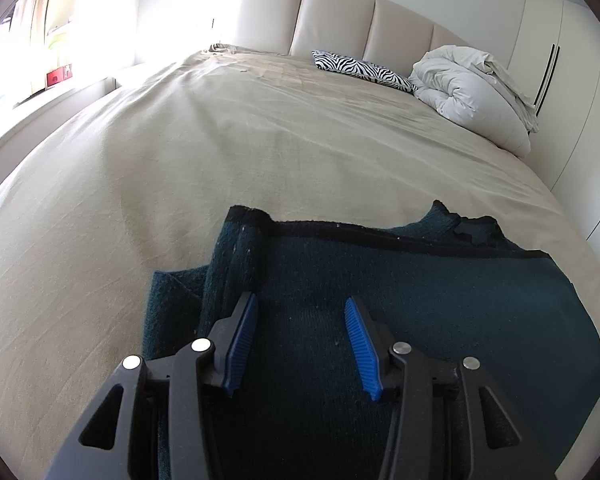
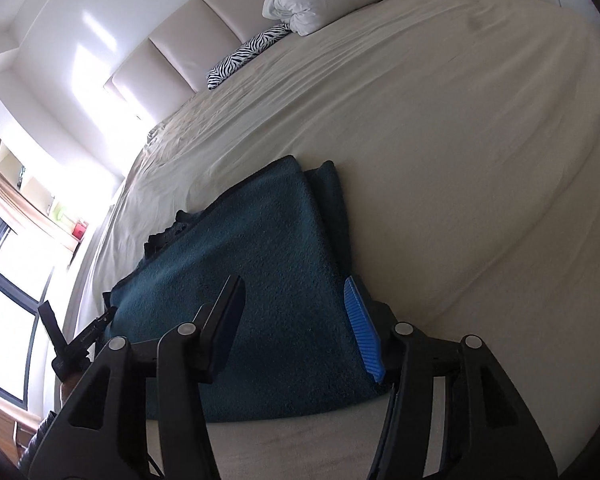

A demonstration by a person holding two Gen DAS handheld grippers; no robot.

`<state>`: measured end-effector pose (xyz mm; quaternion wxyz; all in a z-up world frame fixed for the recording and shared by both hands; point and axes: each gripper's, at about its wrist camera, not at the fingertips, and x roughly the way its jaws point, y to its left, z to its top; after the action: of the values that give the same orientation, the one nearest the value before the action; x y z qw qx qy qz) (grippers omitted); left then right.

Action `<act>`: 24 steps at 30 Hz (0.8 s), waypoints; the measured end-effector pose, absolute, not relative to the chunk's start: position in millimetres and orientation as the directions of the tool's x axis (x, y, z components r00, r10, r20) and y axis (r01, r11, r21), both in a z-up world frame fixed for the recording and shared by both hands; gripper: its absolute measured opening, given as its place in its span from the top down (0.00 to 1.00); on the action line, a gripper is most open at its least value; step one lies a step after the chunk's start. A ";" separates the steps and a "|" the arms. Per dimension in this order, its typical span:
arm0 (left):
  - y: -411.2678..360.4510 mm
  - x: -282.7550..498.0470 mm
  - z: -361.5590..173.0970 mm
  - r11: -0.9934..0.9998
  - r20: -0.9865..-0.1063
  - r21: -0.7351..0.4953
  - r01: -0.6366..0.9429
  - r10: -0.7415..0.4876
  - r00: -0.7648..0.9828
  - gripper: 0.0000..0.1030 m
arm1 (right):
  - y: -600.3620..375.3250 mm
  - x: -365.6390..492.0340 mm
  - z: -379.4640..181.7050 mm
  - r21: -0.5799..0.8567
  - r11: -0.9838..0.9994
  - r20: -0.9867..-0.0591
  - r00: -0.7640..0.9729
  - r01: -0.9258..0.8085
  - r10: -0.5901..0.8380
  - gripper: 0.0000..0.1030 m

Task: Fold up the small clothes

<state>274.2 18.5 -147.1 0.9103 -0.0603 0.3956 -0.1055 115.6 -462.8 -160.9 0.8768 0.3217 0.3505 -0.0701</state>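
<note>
Both grippers, left (image 1: 302,336) and right (image 2: 300,320), spread, empty, over folded garment (image 1: 400,280); advise squaring edges before next fold.

The left gripper (image 1: 302,322) points down and away toward 12 o'clock, its jaws parted with nothing pressed between the blue pads. The right gripper (image 2: 296,312) is rolled to one side, also angled downward, jaws apart and gripping nothing; in its view the left one shows at 8 o'clock.
</note>
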 end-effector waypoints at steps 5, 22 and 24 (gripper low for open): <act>13.2 257.9 -139.4 0.976 -0.721 -0.152 0.158 -0.219 0.657 0.37 | -465.2 111.8 -179.0 0.431 0.811 -0.730 0.681 0.396 0.056 0.73; 19.4 205.4 -143.9 0.972 -0.747 -0.118 0.202 -0.221 0.627 0.34 | -464.2 90.8 -191.5 0.355 0.825 -0.764 0.645 0.439 -0.014 0.96; 19.2 203.7 -142.8 0.974 -0.750 -0.113 0.196 -0.213 0.626 0.34 | -462.8 91.2 -198.7 0.348 0.828 -0.769 0.639 0.439 -0.015 0.96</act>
<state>203.7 19.2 -142.8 0.9017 -0.0105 0.4170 -0.1133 91.2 -462.8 -198.7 0.8666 0.2620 0.4041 -0.1309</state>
